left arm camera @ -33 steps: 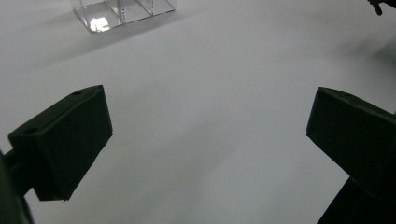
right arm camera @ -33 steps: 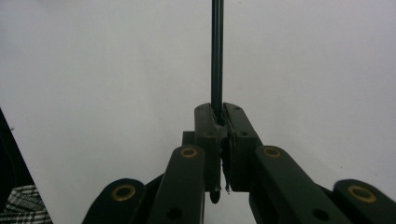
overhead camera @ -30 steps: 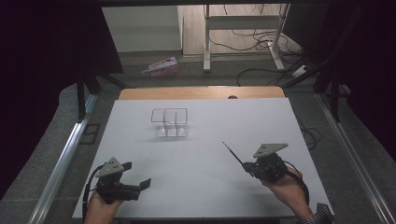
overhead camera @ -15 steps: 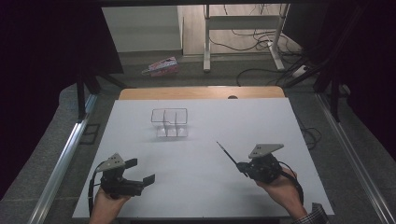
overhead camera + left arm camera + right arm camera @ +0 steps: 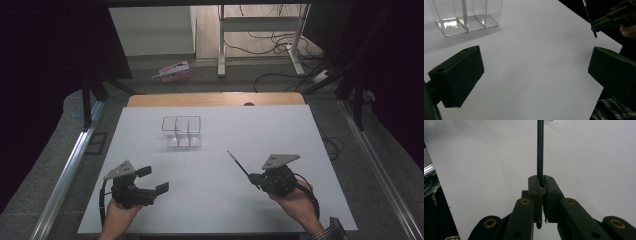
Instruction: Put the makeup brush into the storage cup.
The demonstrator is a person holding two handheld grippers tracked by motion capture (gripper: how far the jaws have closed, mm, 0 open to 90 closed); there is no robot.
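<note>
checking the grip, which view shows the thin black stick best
The right gripper view: the thin black stick runs straight up from the shut right hand-held gripper. The high view shows it small and slanted; the left gripper view catches a short piece.

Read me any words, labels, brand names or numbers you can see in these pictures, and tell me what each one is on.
Nothing can be read.
The pink packet on the floor beyond the table carries print, too small and blurred to make out.
The clear divided container, the white table and the thin black stick in the right gripper bear no visible text.
</note>
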